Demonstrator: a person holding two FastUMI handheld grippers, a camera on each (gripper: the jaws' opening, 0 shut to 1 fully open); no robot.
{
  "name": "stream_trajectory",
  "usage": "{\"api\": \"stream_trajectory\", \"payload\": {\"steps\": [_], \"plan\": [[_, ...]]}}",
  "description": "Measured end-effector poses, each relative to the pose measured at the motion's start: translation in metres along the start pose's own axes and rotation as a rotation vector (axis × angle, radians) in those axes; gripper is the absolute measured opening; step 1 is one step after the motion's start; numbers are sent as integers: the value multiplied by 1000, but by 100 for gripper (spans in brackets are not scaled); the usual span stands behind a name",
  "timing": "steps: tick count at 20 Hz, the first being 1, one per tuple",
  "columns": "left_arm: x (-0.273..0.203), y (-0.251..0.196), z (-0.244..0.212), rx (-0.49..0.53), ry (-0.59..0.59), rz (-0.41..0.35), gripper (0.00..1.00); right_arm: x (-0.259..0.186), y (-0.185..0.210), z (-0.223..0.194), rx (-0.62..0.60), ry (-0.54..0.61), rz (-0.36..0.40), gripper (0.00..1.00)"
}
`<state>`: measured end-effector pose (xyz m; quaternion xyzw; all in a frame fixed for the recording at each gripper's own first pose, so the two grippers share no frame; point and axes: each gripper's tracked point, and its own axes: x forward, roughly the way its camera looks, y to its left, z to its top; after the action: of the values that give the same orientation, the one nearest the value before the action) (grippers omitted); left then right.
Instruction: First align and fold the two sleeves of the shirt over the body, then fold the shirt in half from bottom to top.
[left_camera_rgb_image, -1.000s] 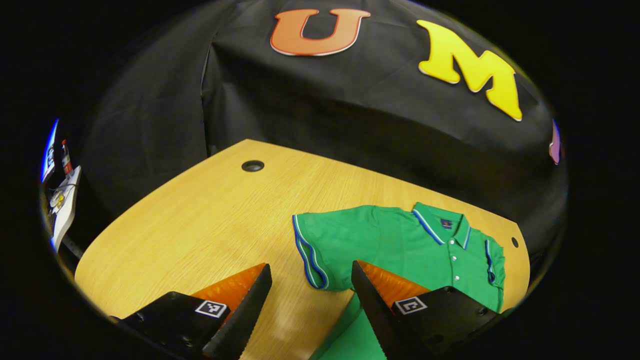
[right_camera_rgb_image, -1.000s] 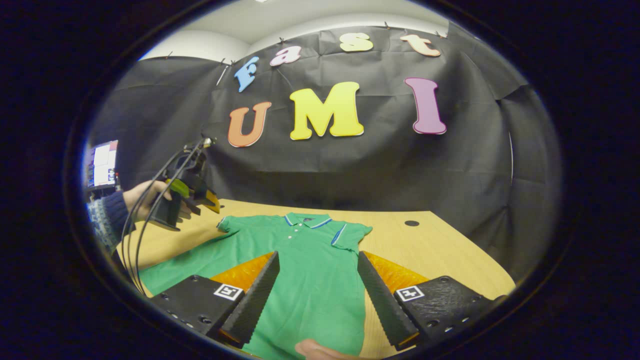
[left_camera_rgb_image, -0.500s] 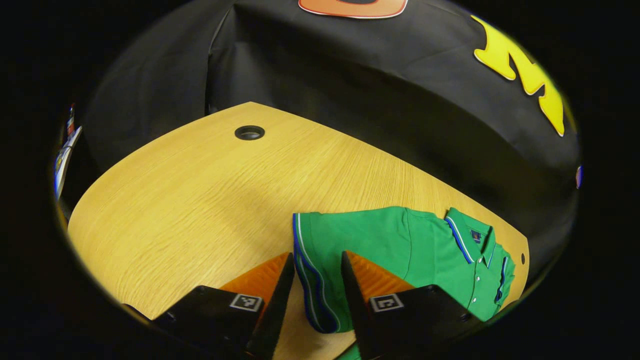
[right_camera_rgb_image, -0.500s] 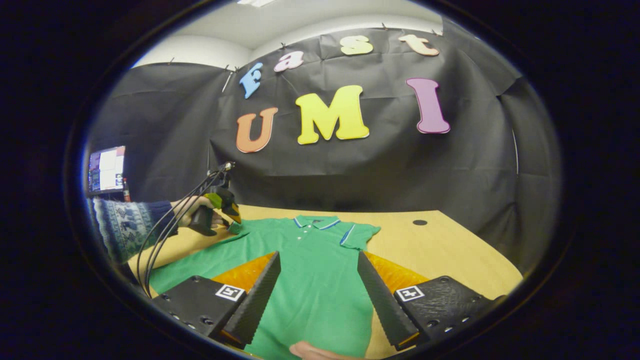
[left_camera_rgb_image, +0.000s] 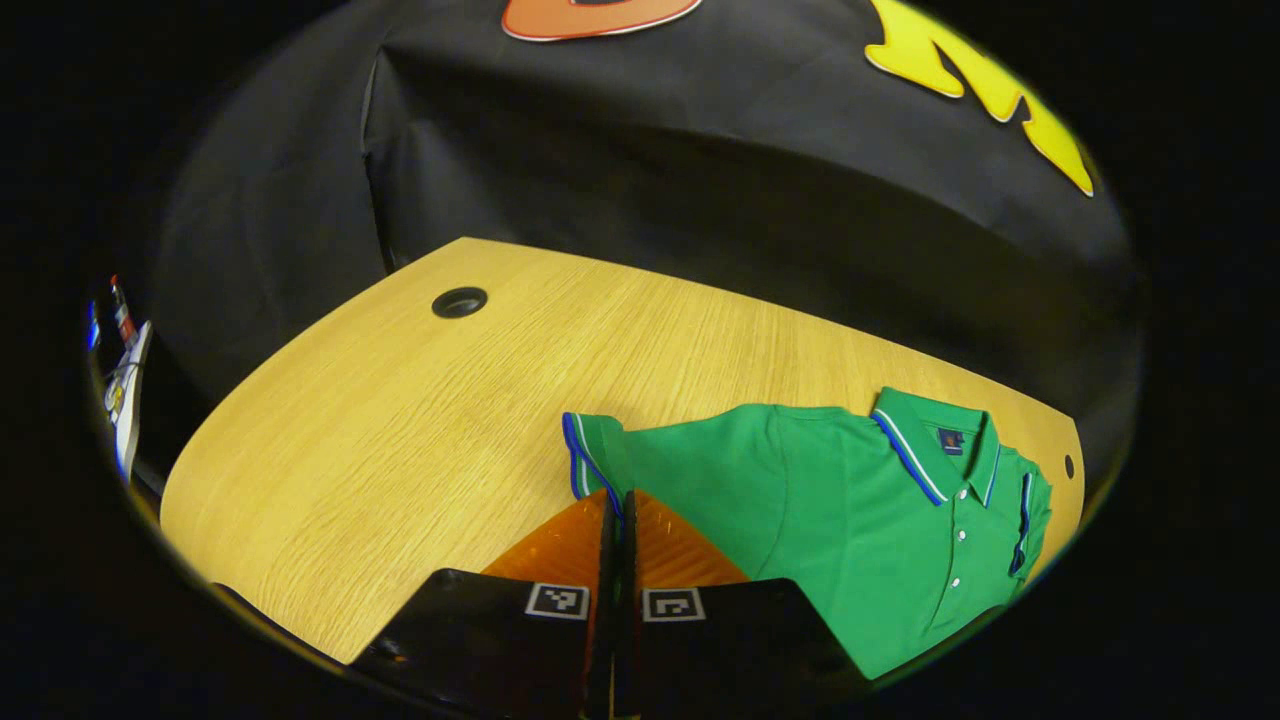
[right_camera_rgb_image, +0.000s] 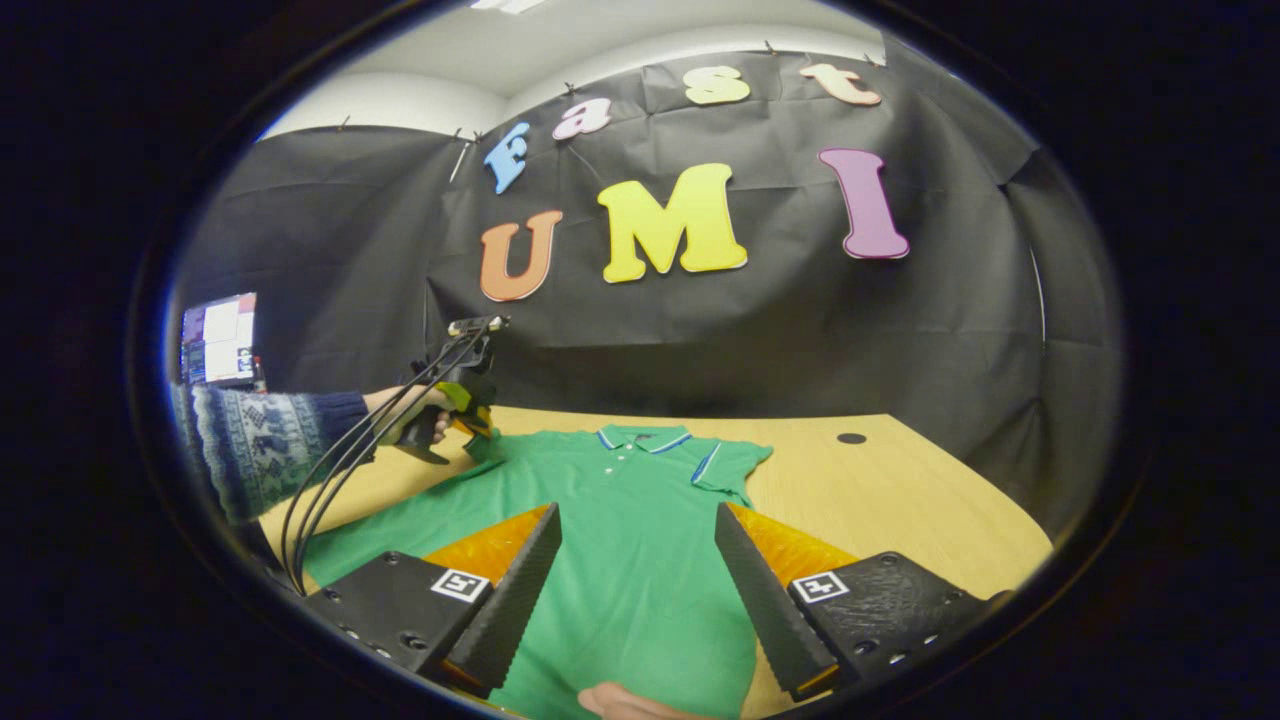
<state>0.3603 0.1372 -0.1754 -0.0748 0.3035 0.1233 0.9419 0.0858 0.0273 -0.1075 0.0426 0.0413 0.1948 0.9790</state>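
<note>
The soft green polo shirt lies flat on the wooden counter. The left gripper pinches its floppy sleeve cuff. The right gripper hangs wide open above the shirt, holding nothing

A wooden worktop is seen with a round cable hole near its far left corner and another at the far right. A lit monitor is seen at the far left.

We count one shirt on one worktop. We count two grippers: left, right.
</note>
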Motion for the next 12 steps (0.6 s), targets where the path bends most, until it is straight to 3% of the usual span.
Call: {"api": "stream_trajectory", "payload": {"steps": [6, 9, 11, 12], "plan": [[-12, -61, 8, 171, -40, -10, 7, 4, -8, -1, 21, 6, -20, 94], [-19, -98, 4, 171, -41, -67, 9, 3, -13, -4, 21, 9, -33, 94], [-26, -110, -1, 189, -36, -63, 14, 5, -16, -6, 26, 14, -39, 94], [-32, -112, -1, 207, -44, -45, 36, 6, -17, -7, 29, 19, -44, 94]]}}
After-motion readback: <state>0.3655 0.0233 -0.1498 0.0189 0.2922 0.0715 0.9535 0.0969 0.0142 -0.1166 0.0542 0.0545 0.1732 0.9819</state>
